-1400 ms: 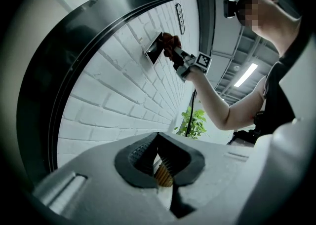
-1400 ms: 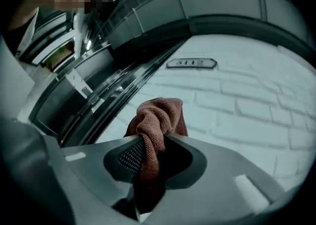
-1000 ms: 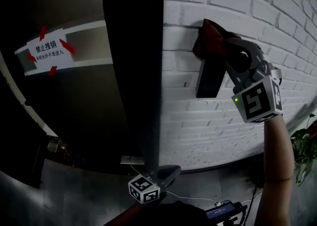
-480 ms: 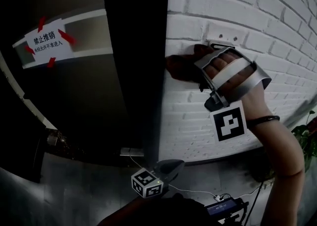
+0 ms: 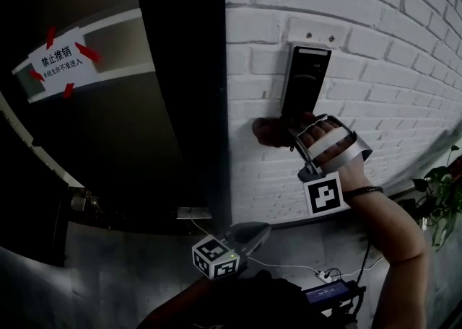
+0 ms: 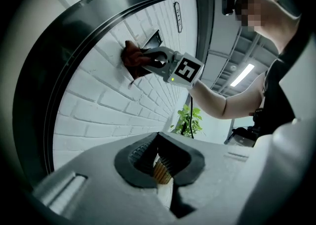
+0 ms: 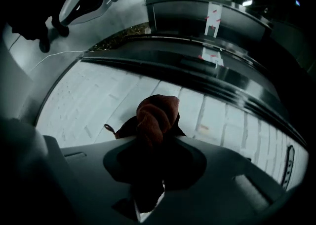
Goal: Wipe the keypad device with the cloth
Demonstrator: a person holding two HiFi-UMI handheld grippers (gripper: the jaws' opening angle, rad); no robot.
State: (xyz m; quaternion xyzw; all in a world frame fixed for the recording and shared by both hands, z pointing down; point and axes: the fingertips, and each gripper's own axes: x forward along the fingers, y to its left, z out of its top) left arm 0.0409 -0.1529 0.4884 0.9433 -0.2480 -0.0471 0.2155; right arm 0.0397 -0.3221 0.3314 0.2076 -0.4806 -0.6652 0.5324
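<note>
Head view: right gripper (image 5: 292,135), fingers clamped on the dark red cloth (image 5: 268,133), against the white brick wall (image 5: 260,198); keypad device (image 5: 307,82) just above the fingers. Left gripper (image 5: 254,231) low, fingers closed together, empty. Dark door frame (image 5: 180,104) left of both.

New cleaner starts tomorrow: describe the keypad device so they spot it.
Find the white brick wall right of the dark door frame. Near that frame hangs the keypad device, a tall narrow black slab under a small white plate. It is the only black panel there.
</note>
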